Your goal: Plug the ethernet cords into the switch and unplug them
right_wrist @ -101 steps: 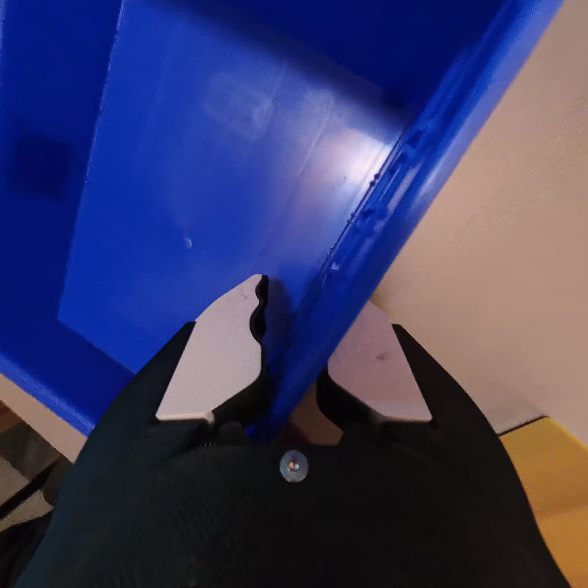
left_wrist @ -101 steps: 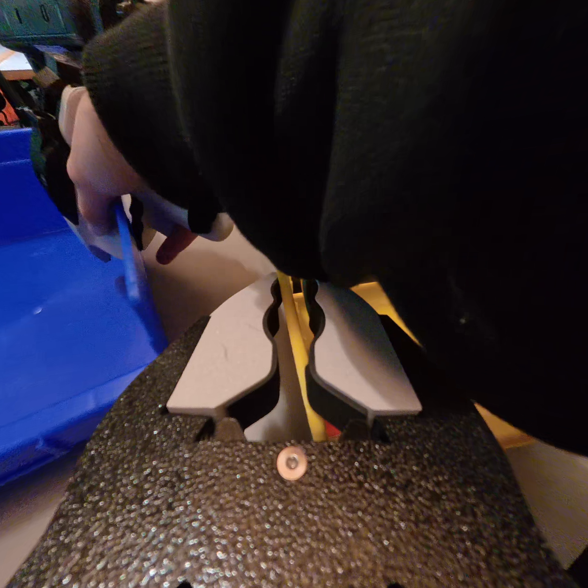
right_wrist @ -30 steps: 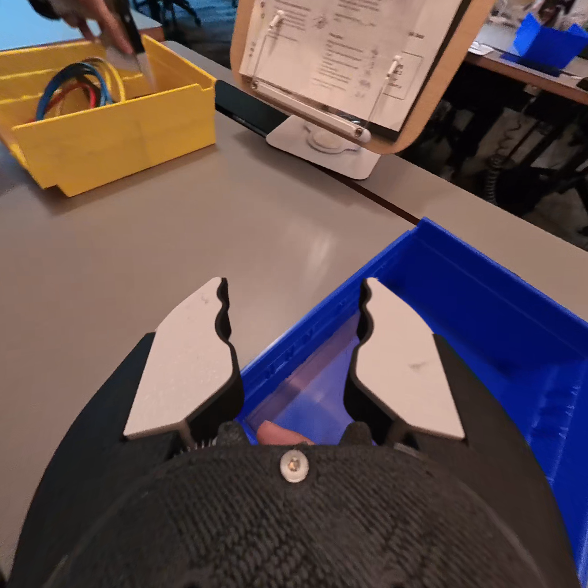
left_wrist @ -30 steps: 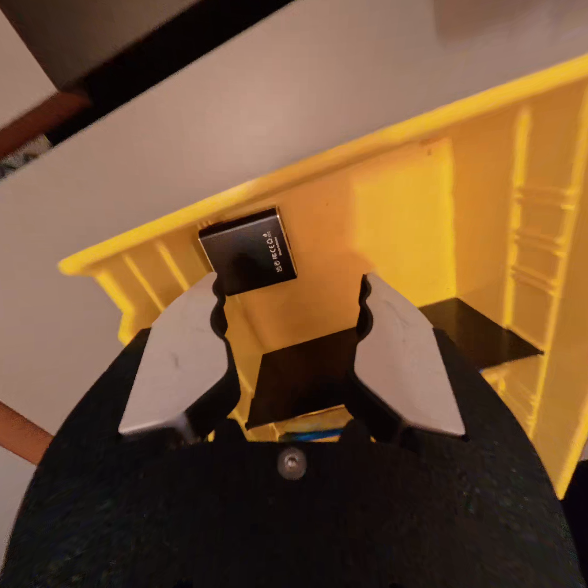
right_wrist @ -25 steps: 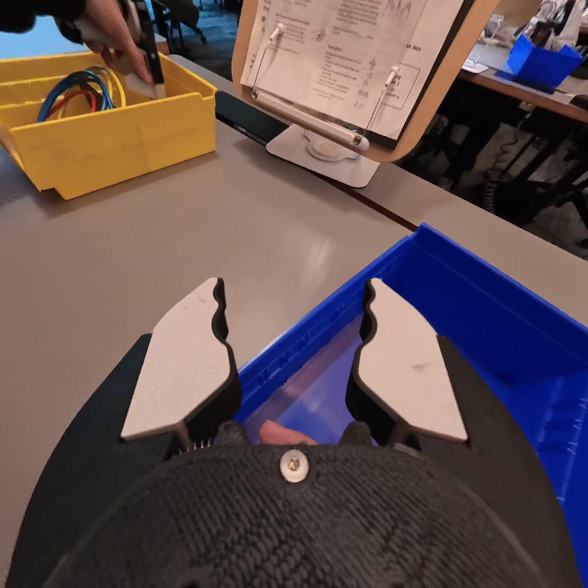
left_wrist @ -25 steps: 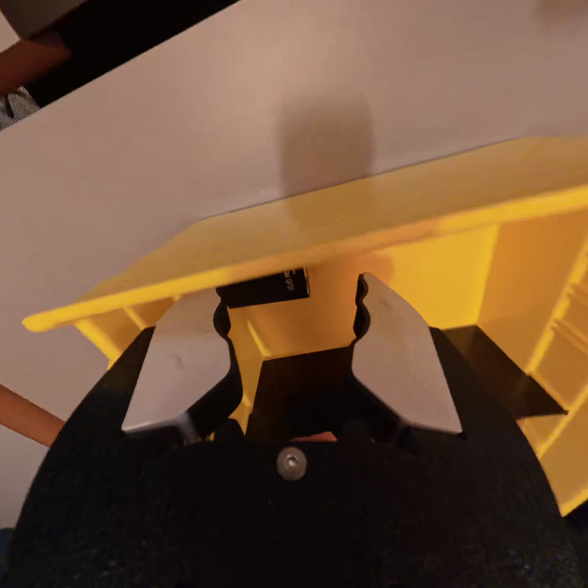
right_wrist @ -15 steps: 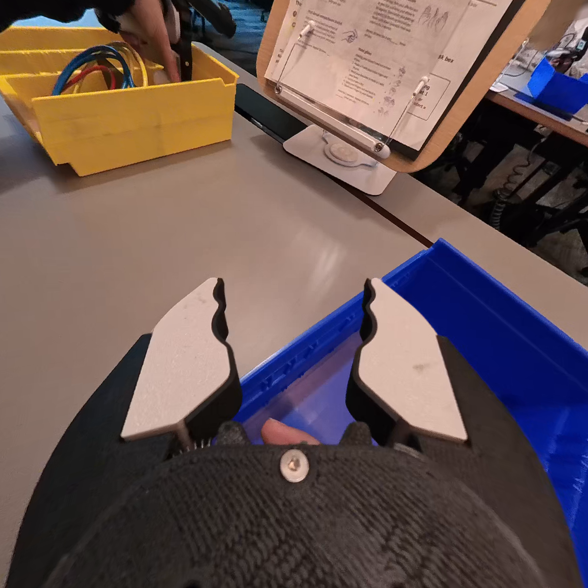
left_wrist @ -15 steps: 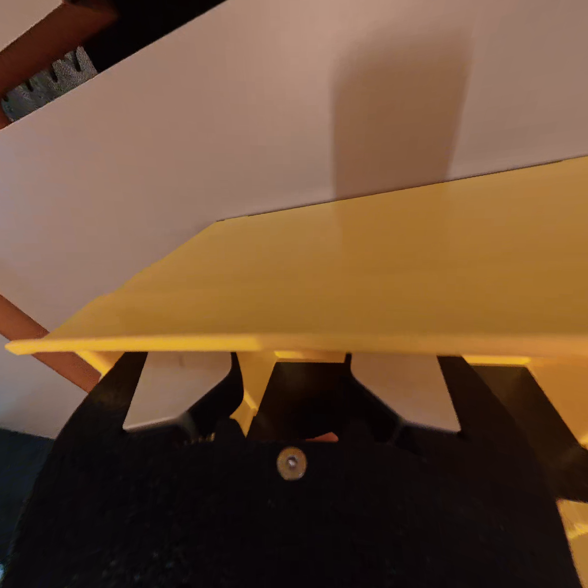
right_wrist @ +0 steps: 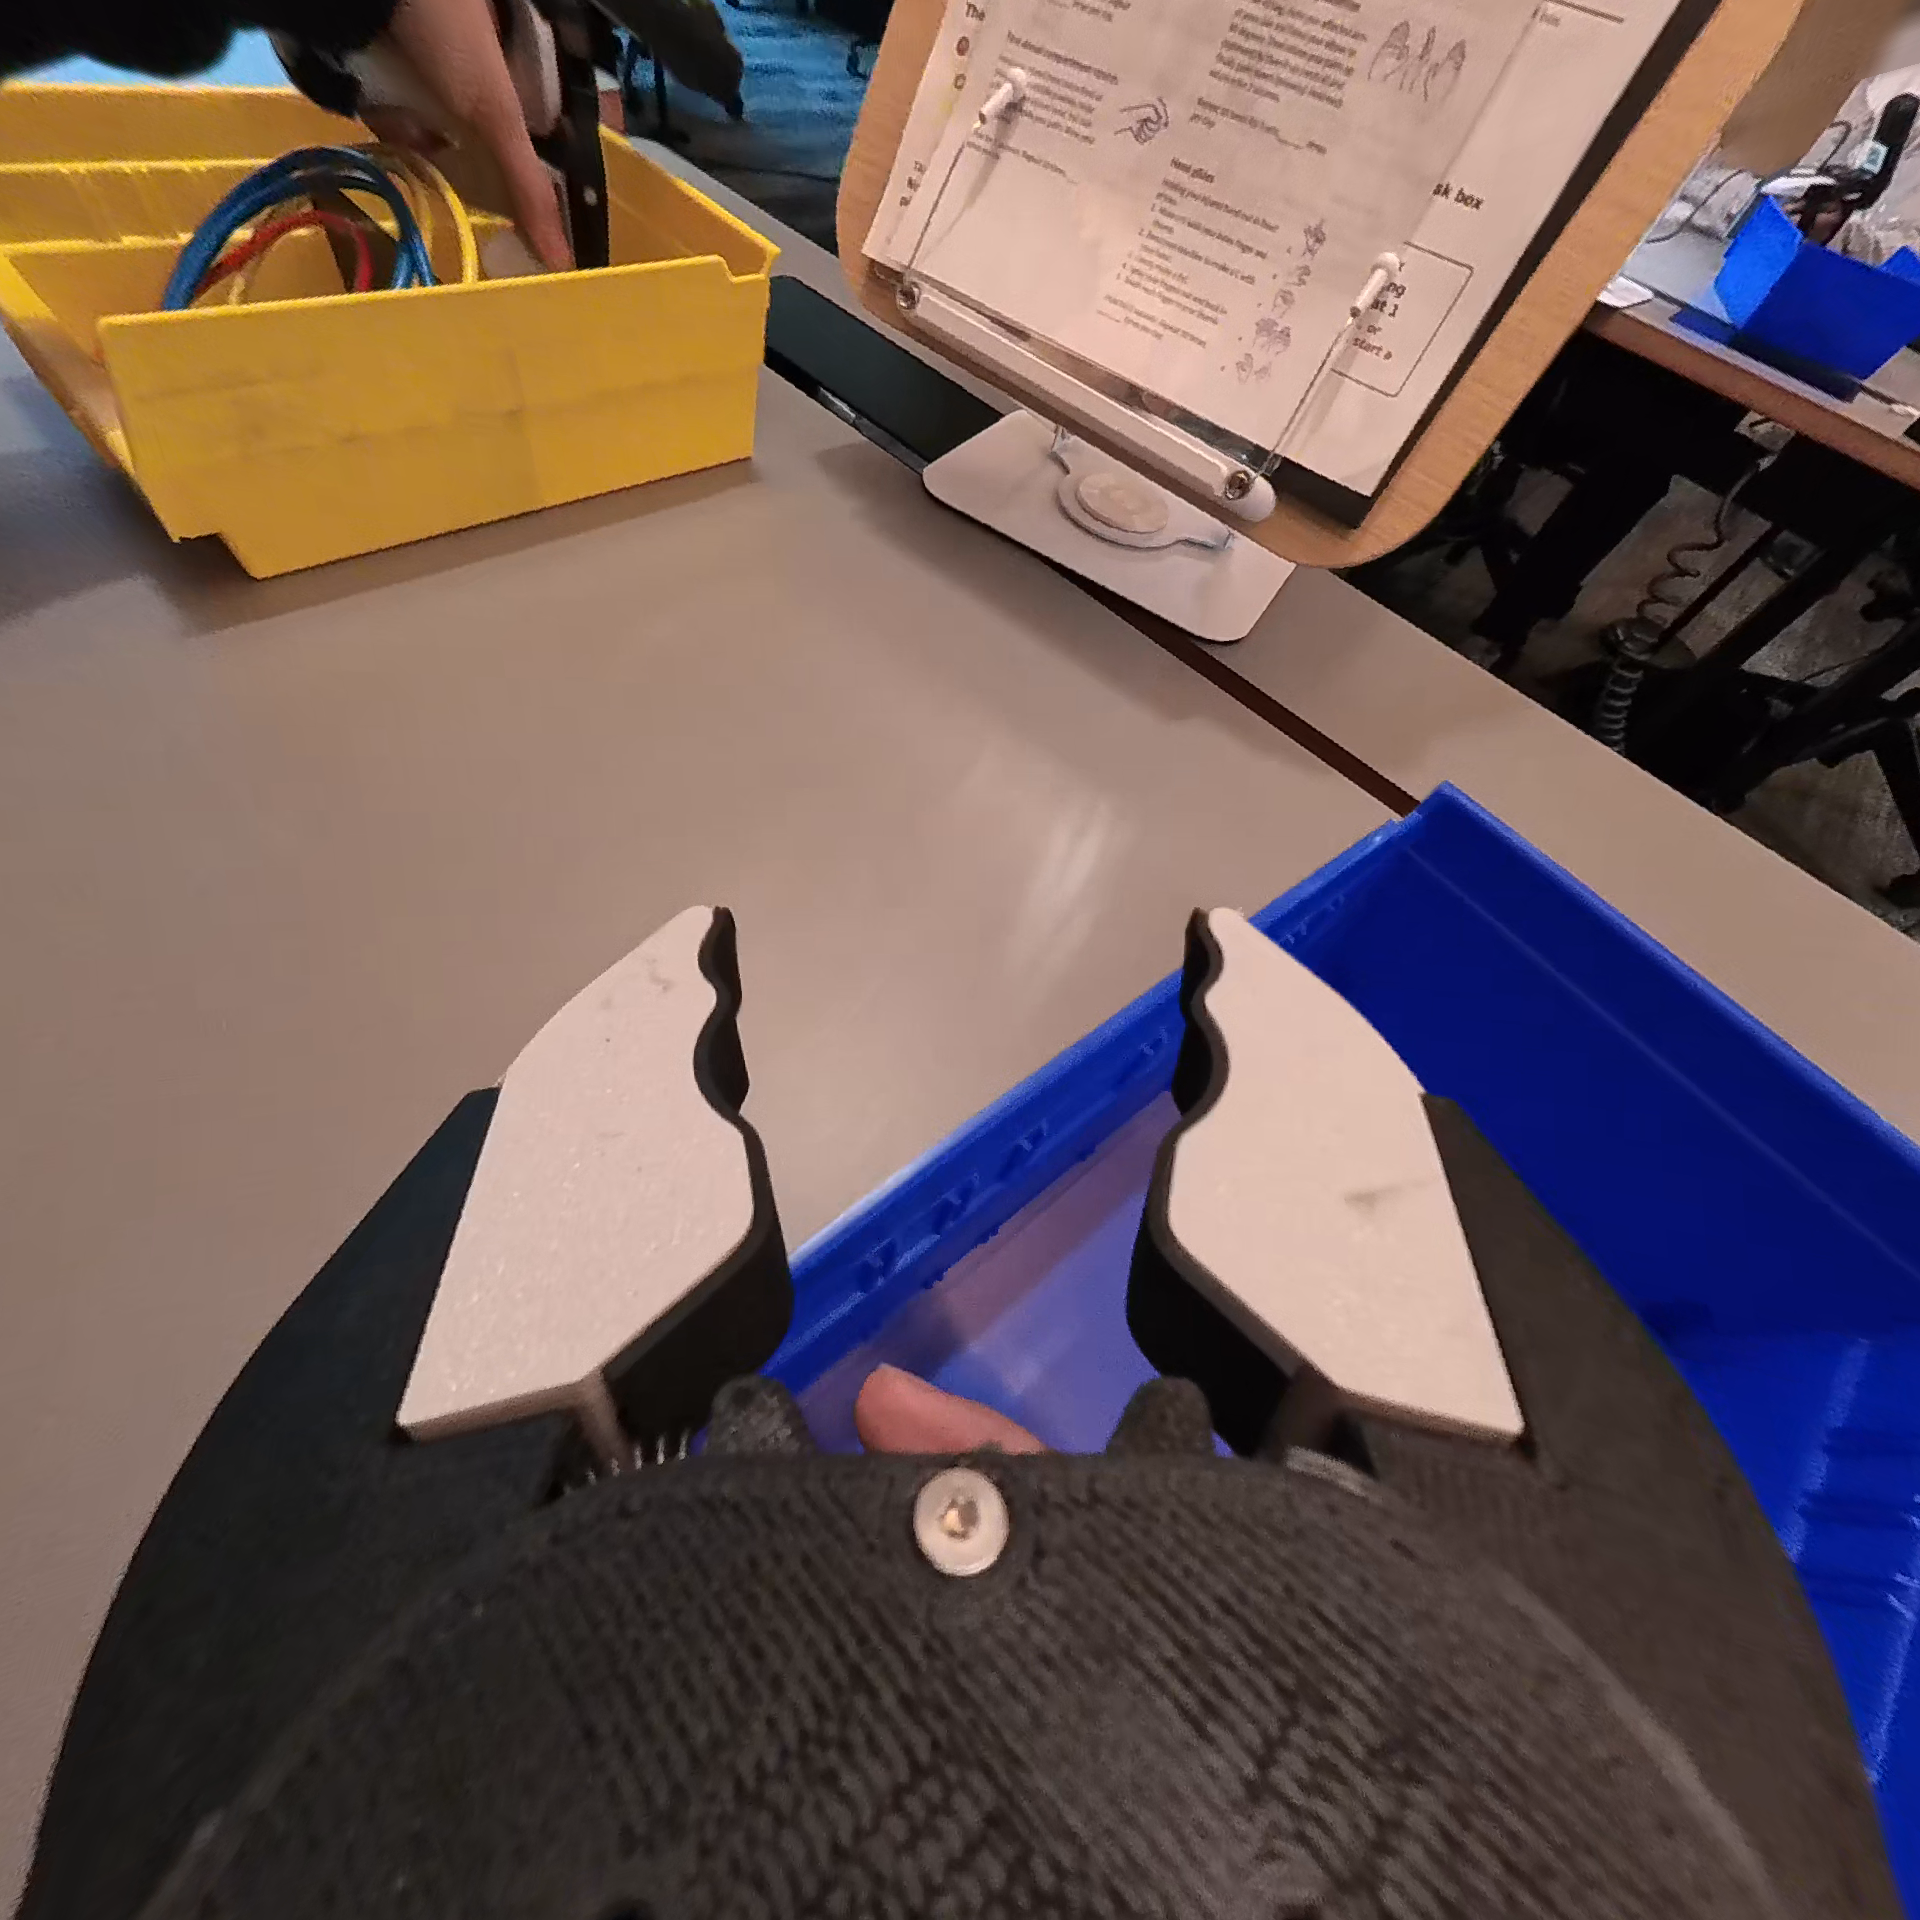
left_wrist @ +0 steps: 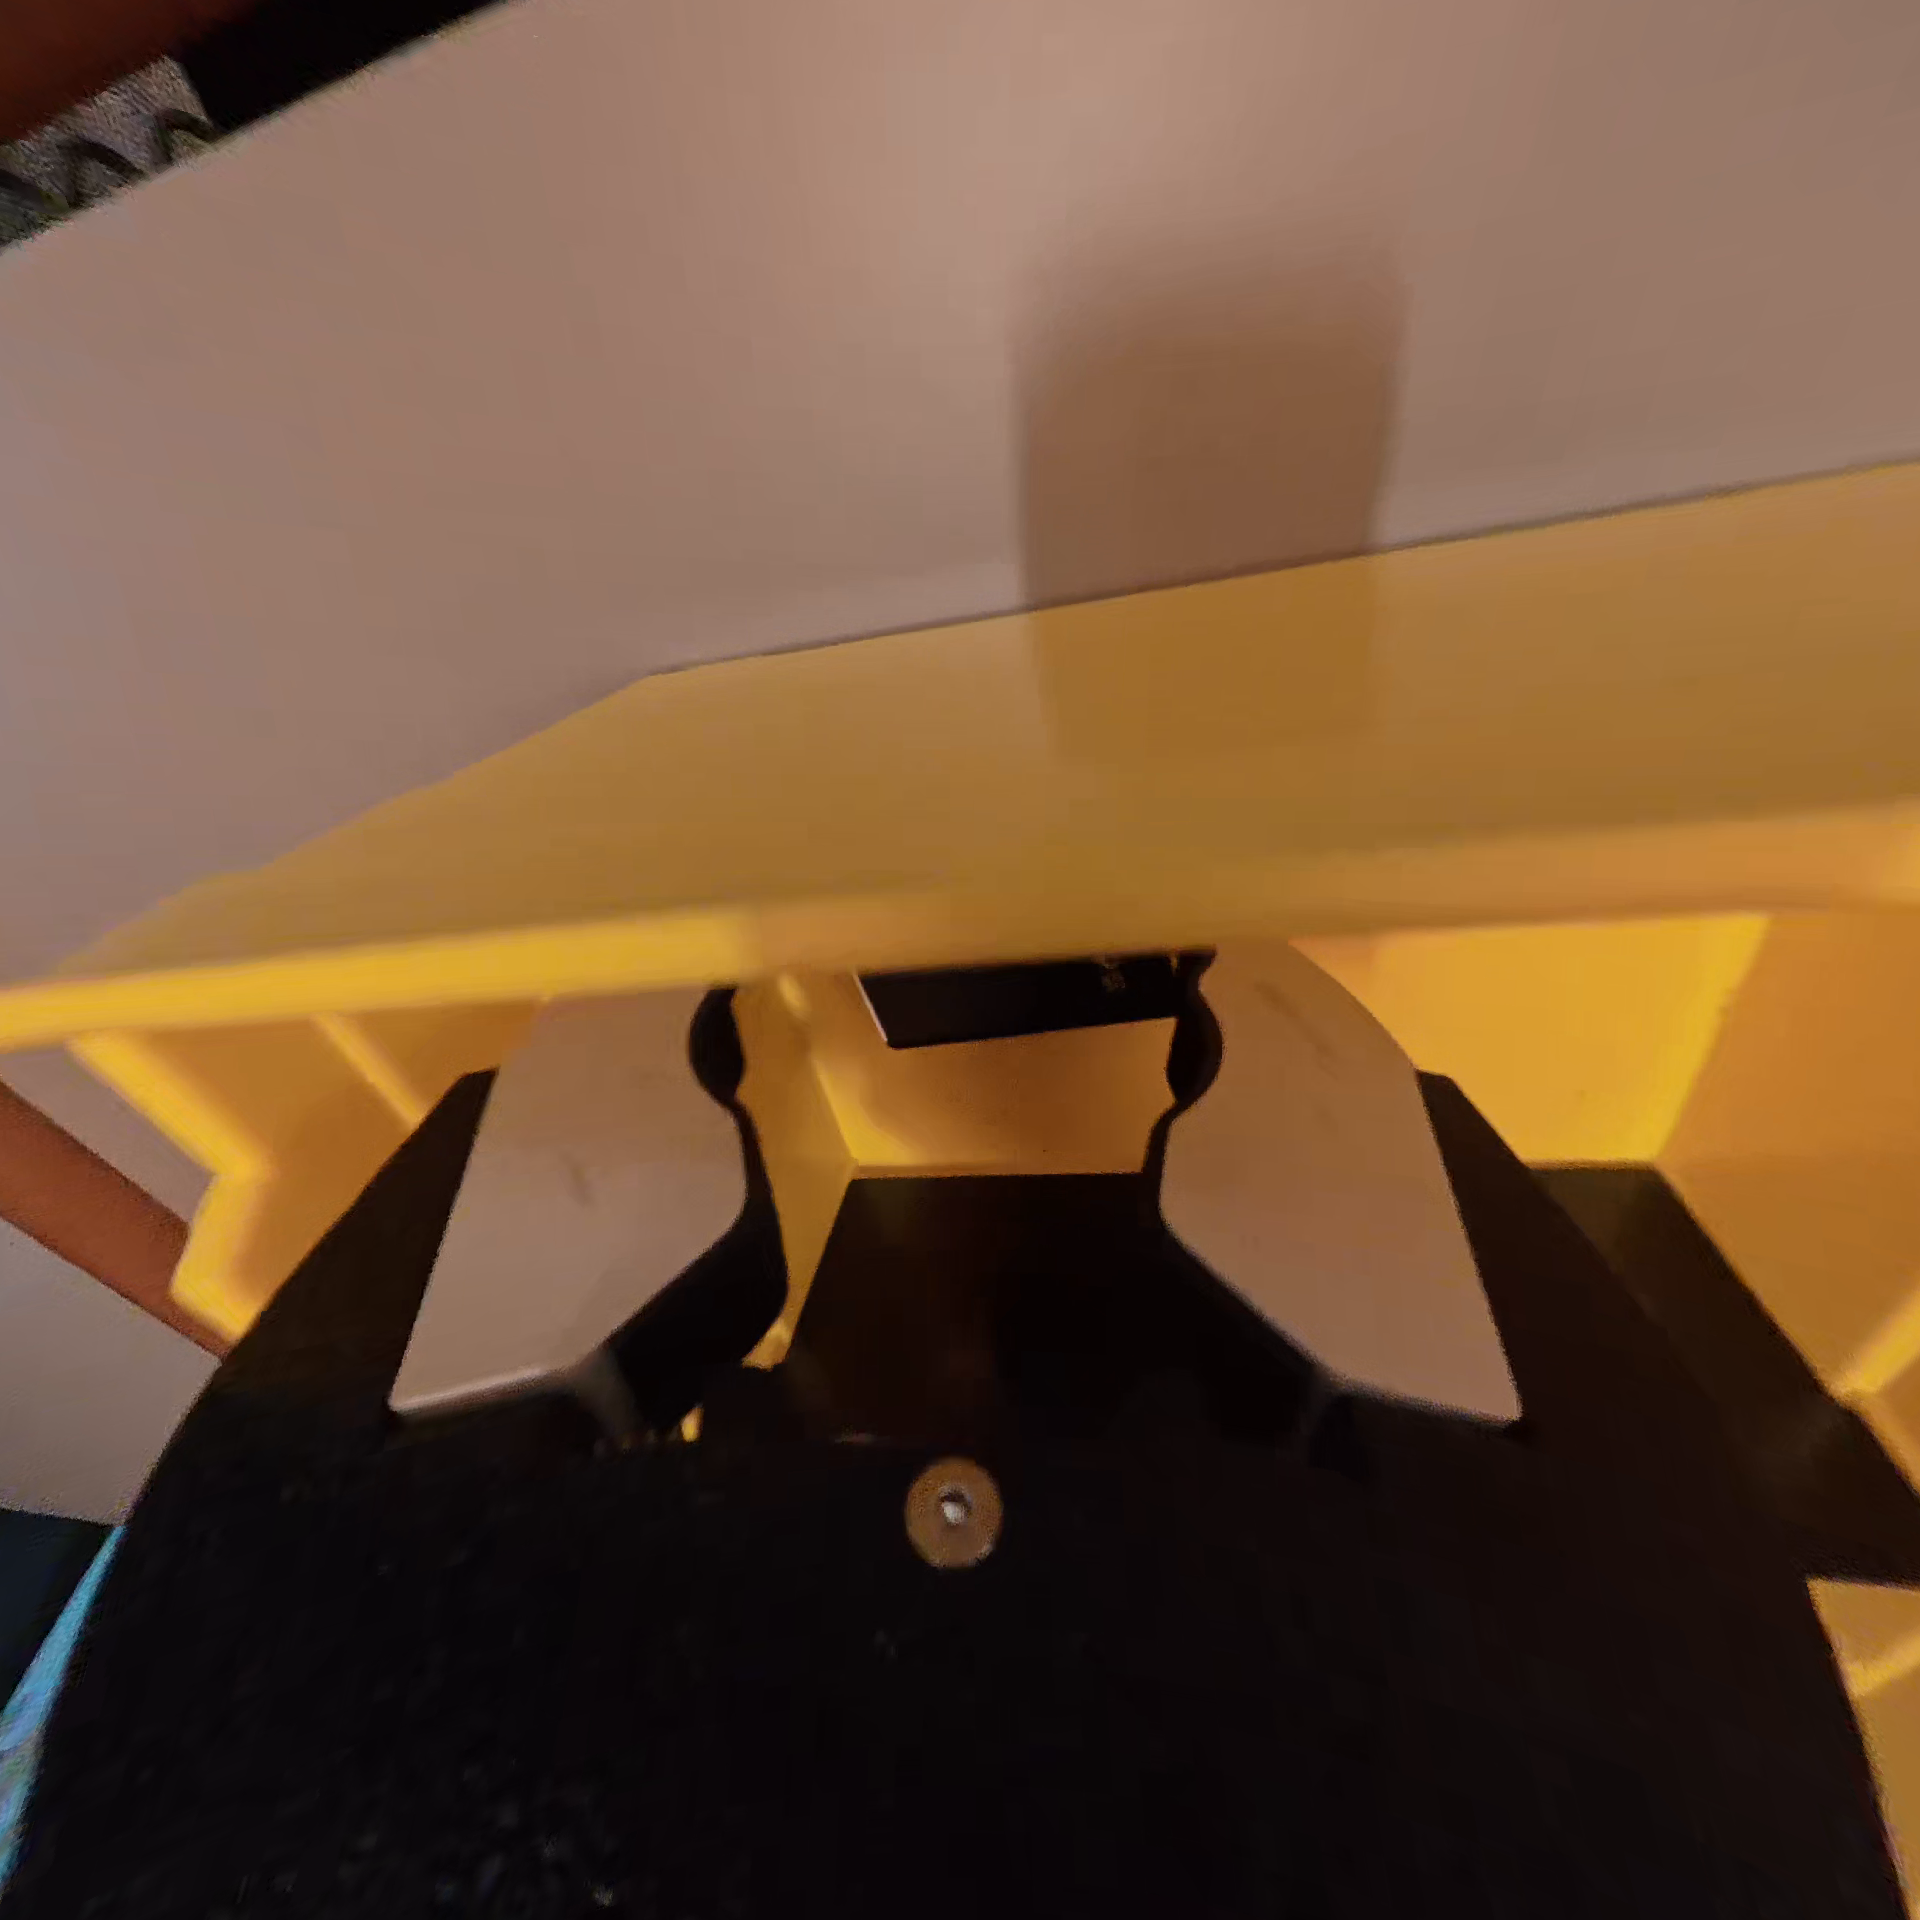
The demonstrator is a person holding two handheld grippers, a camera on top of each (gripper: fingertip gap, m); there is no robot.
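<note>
Two tools: left (left_wrist: pixel 956 1029), right (right_wrist: pixel 961 997), each with two fingers. One yellow bin (right_wrist: pixel 436 405) and two blue bins, one near (right_wrist: pixel 1621 1122) and one on a far bench (right_wrist: pixel 1808 291). One black switch (left_wrist: pixel 1023 1000). Coiled cords (right_wrist: pixel 312 223) in blue, red and yellow; exact count unclear. One document stand (right_wrist: pixel 1143 520)

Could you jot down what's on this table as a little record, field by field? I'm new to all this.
Table: grey top
Yellow bin: far left, with coiled blue, red and yellow cords inside
Small black box: in the yellow bin, beyond the left gripper's tips
Left gripper: open, reaching into the yellow bin
Right gripper: open, holding nothing, over the blue bin's edge
Blue bin: near right
Paper stand: behind, holding a printed sheet
</note>
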